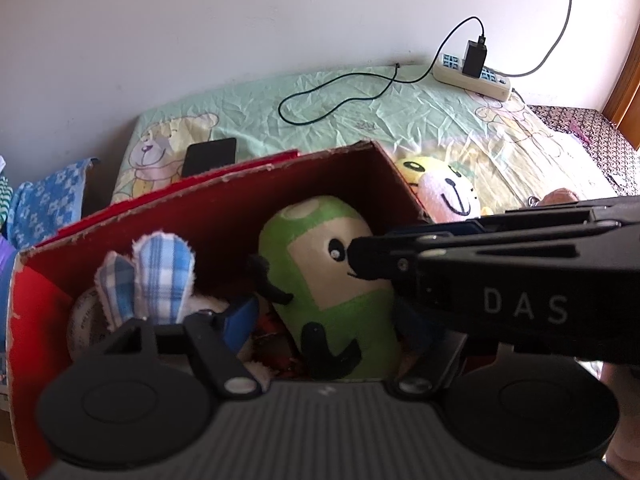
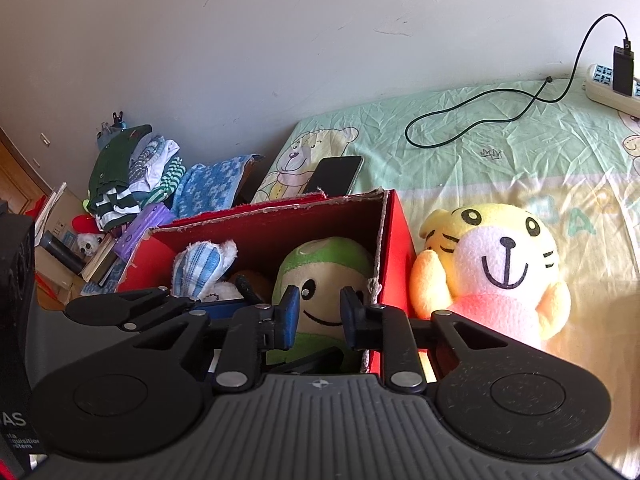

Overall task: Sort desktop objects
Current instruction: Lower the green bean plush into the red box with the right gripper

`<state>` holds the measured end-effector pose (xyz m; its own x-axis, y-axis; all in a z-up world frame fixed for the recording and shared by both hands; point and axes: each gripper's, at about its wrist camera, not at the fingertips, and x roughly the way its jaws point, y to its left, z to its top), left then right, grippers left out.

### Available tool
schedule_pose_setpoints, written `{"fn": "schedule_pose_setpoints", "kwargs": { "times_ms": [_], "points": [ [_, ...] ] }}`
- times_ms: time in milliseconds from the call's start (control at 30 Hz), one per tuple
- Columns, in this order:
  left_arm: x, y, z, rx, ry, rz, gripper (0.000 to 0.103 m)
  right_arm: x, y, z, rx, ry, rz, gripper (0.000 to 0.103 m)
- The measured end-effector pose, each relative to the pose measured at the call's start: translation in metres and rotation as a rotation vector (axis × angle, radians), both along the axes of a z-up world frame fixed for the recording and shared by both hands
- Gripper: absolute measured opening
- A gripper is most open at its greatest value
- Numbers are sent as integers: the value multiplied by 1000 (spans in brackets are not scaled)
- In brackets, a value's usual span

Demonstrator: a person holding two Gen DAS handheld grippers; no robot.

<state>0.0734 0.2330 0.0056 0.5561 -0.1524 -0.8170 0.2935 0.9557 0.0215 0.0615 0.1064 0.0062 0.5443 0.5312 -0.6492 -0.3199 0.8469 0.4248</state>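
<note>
Right hand-held gripper (image 2: 319, 314) hangs over the near right corner of the red box (image 2: 272, 210), tilted down into it, its blue pads drawn close together with only a narrow gap between them. Nothing is pinched there: the face of the green plush (image 2: 320, 264) shows through the gap, behind the pads. The left hand-held gripper (image 1: 312, 312) reaches into the same box from the left. One of its fingers is hidden under the other tool's body, so I cannot tell whether it is open or holds anything.

Inside the box, the green plush stands roughly upright against the right wall, and a plush with blue plaid ears (image 2: 200, 268) sits to its left.

The yellow tiger plush (image 2: 496, 272) looks like the thing left to sort. It sits outside on the bed sheet (image 2: 480, 168), just beside the box's right wall, to the right of the right hand-held gripper, with that wall between them. The right hand is clearly the nearer one; the left would have to cross the whole box.

The tiger plush sits upright, its long axis near vertical, face toward the camera. It has a yellow head with black stripes, a pale pink muzzle, an orange-pink belly and short arms raised at its sides. It looks soft and rounded, and wider than the present gap between the pads.
</note>
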Motion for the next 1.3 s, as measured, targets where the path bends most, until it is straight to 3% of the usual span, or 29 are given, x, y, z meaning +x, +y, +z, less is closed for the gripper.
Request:
{"fn": "schedule_pose_setpoints", "kwargs": {
  "times_ms": [233,433,667,867,1300],
  "points": [
    [4,-10,-5,17,7,-17,72,-3,-7,-2,28,2,-28,23],
    [4,-17,-8,32,2,-30,71,-8,0,-1,-23,-46,-20,23],
    [6,-18,-8,31,1,-28,70,-7,-11,-6,49,-36,-48,21],
    [5,-20,-7,41,-1,-30,69,-10,-7,-5,28,-58,-43,20],
    [-1,-23,0,53,-5,-38,67,-15,-11,-7,54,-32,-72,10]
  ]
}}
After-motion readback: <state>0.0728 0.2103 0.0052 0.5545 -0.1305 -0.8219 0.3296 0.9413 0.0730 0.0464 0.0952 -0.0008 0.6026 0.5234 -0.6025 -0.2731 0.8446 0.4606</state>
